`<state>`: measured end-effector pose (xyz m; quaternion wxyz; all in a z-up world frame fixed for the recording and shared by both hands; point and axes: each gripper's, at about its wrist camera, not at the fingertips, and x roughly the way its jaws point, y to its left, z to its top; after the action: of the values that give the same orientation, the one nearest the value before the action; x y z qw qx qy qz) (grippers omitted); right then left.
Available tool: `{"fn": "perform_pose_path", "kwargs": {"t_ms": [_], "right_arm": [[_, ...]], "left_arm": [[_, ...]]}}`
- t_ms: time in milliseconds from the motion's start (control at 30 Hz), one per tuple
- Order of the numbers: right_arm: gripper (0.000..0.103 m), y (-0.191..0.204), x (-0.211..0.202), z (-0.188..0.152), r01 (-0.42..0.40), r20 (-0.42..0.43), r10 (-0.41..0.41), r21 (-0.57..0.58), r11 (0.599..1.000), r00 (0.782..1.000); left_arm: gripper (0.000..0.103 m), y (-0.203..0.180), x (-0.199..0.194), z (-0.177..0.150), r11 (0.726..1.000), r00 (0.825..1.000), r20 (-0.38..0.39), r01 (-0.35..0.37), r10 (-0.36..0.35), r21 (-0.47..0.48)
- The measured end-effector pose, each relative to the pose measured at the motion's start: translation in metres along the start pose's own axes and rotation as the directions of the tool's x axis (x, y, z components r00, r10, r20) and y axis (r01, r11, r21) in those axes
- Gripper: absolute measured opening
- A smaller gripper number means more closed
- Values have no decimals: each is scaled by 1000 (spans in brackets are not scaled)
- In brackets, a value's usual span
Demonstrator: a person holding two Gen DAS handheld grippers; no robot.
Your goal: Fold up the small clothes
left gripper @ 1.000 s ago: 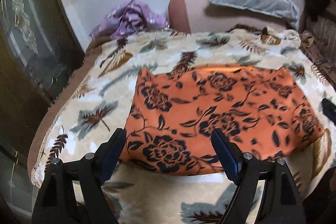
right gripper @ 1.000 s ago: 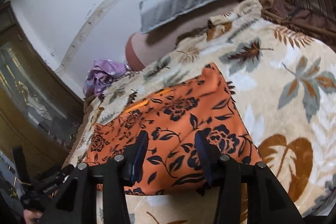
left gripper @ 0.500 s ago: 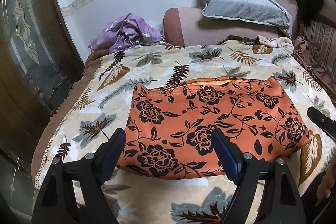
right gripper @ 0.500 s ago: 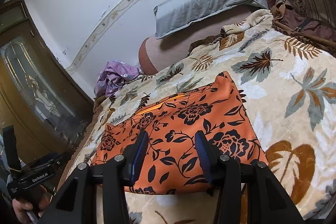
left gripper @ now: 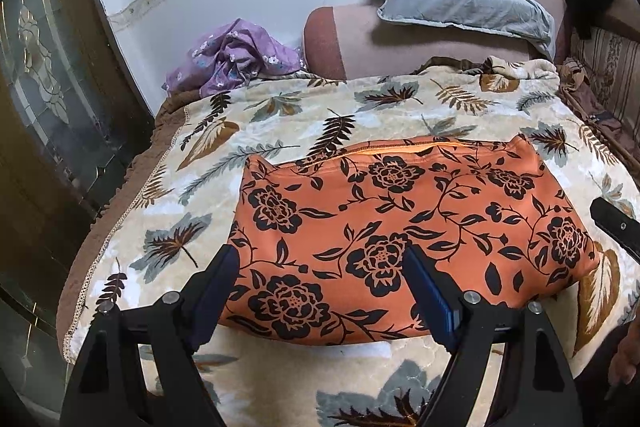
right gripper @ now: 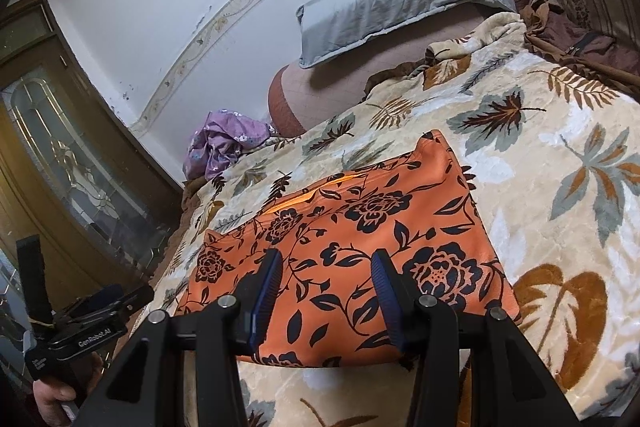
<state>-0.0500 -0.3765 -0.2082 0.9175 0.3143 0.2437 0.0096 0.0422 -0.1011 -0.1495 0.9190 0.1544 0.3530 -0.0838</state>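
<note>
1. Left wrist view: the left tool [left gripper: 320, 267] hangs above the near edge of an orange garment [left gripper: 404, 227] with a black flower print. Its two blue-padded fingers [left gripper: 428, 291] are spread wide, with nothing pinched between them.
2. The orange garment lies flat on the bed, on a cream blanket [left gripper: 304, 131] patterned with grey and brown leaves. It is folded into a broad rectangle, and its far edge gapes a little, showing a lighter orange inside.
3. At the right edge of this view a black part of the right tool [left gripper: 616, 227] reaches in over the blanket, just beside the garment's right end, and part of a hand [left gripper: 626, 355] shows in the lower right corner.
4. Right wrist view: the right tool [right gripper: 326, 287] hangs over the near right part of the garment [right gripper: 360, 227]. Its fingers stand apart, narrower than the left tool's, and hold nothing.
5. In the lower left of that view a hand [right gripper: 52, 399] grips the handle of the left tool [right gripper: 86, 323], off the bed's left side.
6. Behind the blanket a grey pillow [left gripper: 460, 3] leans on a pinkish-brown bolster [left gripper: 400, 47] against the white wall.
7. A crumpled purple cloth [left gripper: 236, 57] with small flowers lies at the bed's far left corner, well apart from the orange garment.
8. A wooden door with patterned glass [right gripper: 68, 155] stands to the left.
</note>
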Motion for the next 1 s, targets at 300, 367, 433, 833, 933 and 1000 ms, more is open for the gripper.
{"fn": "perform_pose_path", "kwargs": {"t_ms": [300,367,433,833,933,1000], "right_arm": [[50,0,13,-2,1,-52,-1,1,1000,999],[50,-2,19,-4,3,-80,-2,13,1000,997],[50,-5,27,-6,13,-114,-9,27,1000,993],[50,-17,62,-16,77,-206,-63,59,995,977],[50,-26,76,-21,142,-271,-117,76,987,955],[50,-33,80,-22,149,-303,-110,106,983,947]], "left_arm": [[84,-4,17,-2,1000,1000,-28,4,-4,1],[84,-4,23,-3,1000,999,-40,1,-1,2],[84,-5,31,-5,1000,998,-57,1,-1,4],[84,-15,118,-36,999,963,-267,-16,24,33],[85,-15,121,-38,1000,963,-270,-23,25,10],[85,-18,120,-33,999,957,-287,-35,42,27]]}}
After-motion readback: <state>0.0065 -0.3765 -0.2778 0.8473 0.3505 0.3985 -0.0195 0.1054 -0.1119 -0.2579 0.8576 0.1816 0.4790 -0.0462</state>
